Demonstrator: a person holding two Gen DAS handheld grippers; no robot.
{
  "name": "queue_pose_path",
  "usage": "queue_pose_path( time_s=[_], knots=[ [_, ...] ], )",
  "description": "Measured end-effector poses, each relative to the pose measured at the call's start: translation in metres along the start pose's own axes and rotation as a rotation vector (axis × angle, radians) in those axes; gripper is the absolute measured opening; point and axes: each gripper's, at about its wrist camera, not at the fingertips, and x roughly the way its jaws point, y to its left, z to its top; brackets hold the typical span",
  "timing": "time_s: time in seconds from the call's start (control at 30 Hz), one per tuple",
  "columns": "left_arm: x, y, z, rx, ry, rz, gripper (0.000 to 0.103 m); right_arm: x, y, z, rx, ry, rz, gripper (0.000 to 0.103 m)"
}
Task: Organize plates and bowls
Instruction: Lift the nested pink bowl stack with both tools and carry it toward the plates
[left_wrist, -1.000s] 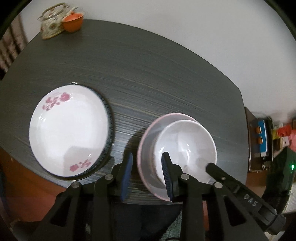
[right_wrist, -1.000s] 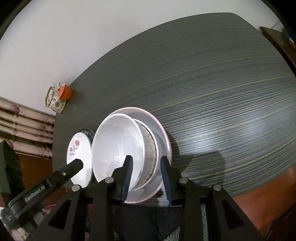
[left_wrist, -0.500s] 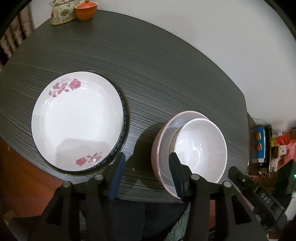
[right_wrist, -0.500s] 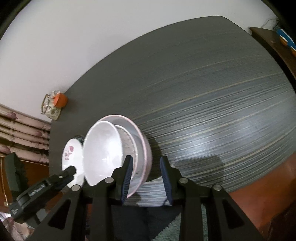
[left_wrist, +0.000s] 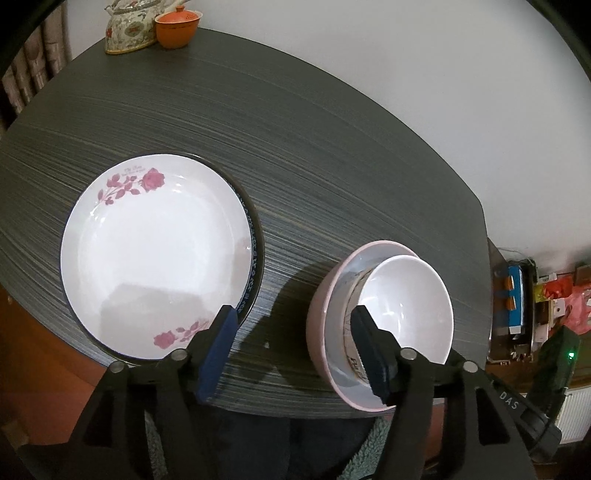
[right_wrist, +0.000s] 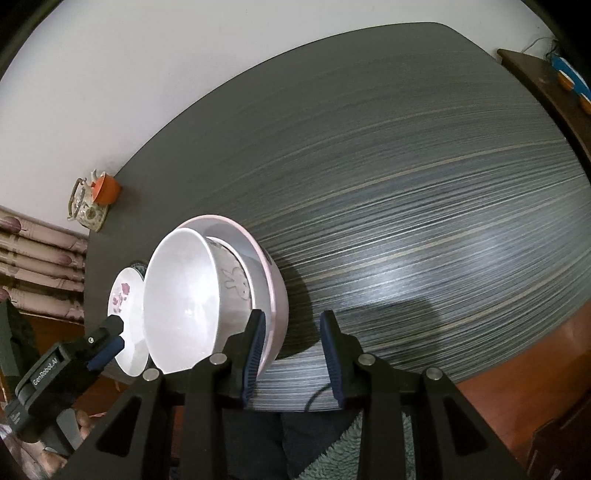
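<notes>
White bowl (left_wrist: 406, 306) sits nested in the pink bowl (left_wrist: 317, 325) at the table's (left_wrist: 295, 147) near edge, beside the rose plate (left_wrist: 155, 254). Both claws, left gripper (left_wrist: 291, 347) and right gripper (right_wrist: 291, 350), are spread and empty (stacking looks done). Next, I'd guess: back away. A teapot (left_wrist: 129, 26) occupies the far corner.
</notes>
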Motion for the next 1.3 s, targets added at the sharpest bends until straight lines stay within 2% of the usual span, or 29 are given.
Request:
queue_pose_path(
  time_s=[0.13,0.2,0.53,1.07,1.17,1.23,1.3],
  knots=[
    [0.000,0.002,-0.001,0.004,0.003,-0.016,0.071,0.001,0.001,0.001,-0.012,0.008,-0.003,0.032],
    [0.001,0.001,0.000,0.016,0.013,-0.012,0.074,0.002,0.002,0.002,-0.012,0.009,-0.010,0.037],
    [0.001,0.007,0.007,-0.005,0.046,-0.003,0.080,0.005,0.004,0.004,-0.019,0.014,-0.013,0.038],
    [0.016,0.008,0.012,-0.031,0.117,0.033,0.078,0.008,-0.001,0.012,-0.021,0.033,-0.008,0.038],
    [0.015,0.008,0.013,-0.025,0.115,0.039,0.073,0.008,-0.002,0.014,-0.024,0.030,-0.009,0.038],
    [0.016,0.006,0.013,-0.018,0.120,0.039,0.064,0.008,-0.002,0.014,-0.025,0.028,-0.007,0.038],
    [0.018,0.007,0.013,-0.022,0.125,0.044,0.061,0.008,0.000,0.014,-0.032,0.028,-0.007,0.038]
  ],
)
